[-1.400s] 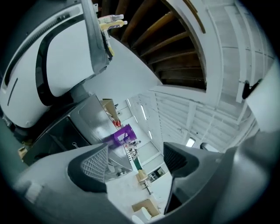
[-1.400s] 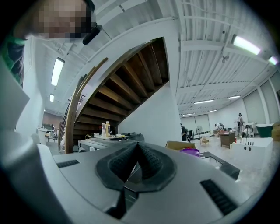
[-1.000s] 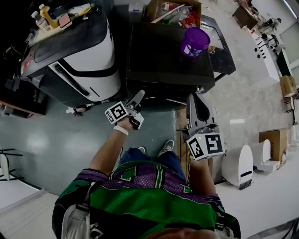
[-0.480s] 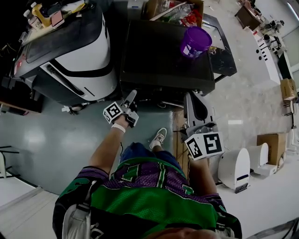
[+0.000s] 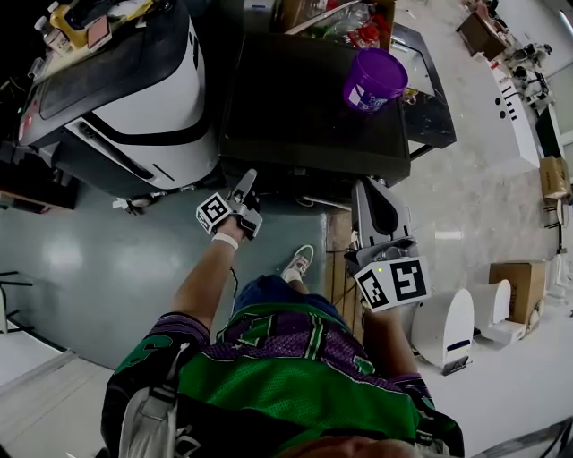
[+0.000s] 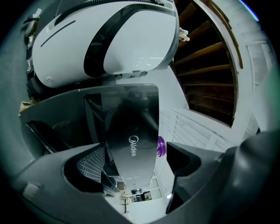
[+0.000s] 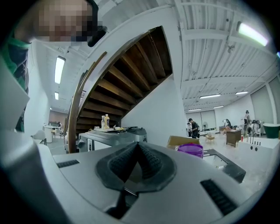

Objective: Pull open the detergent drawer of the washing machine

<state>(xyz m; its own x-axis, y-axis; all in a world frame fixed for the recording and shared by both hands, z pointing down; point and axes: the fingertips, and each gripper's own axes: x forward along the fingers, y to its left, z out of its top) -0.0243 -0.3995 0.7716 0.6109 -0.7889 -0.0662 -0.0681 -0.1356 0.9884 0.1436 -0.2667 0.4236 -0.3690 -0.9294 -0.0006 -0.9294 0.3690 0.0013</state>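
The dark washing machine point(image 5: 313, 98) stands ahead of me, a purple tub point(image 5: 374, 79) on its top. My left gripper point(image 5: 247, 179) hangs level at the machine's front left corner, below the top edge. In the left gripper view, which is rolled sideways, its jaws point(image 6: 138, 162) are opening, and nothing lies between them. Beyond them is the machine's glossy dark front panel with a Midea logo point(image 6: 133, 131). My right gripper point(image 5: 372, 190) is held off the front right corner, its ribbed pads point(image 7: 136, 164) shut together on nothing.
A white and black machine point(image 5: 152, 98) with bottles on it point(image 5: 72, 22) stands left of the washer. A cardboard box point(image 5: 331, 18) sits behind. White appliances point(image 5: 448, 322) and another box point(image 5: 515, 282) are on the floor at right. A wooden staircase point(image 7: 122, 78) rises nearby.
My left gripper has sunk and drawn in closer to the machine's front left corner, rolling a little. The right gripper shifted slightly. The person's feet have stepped.
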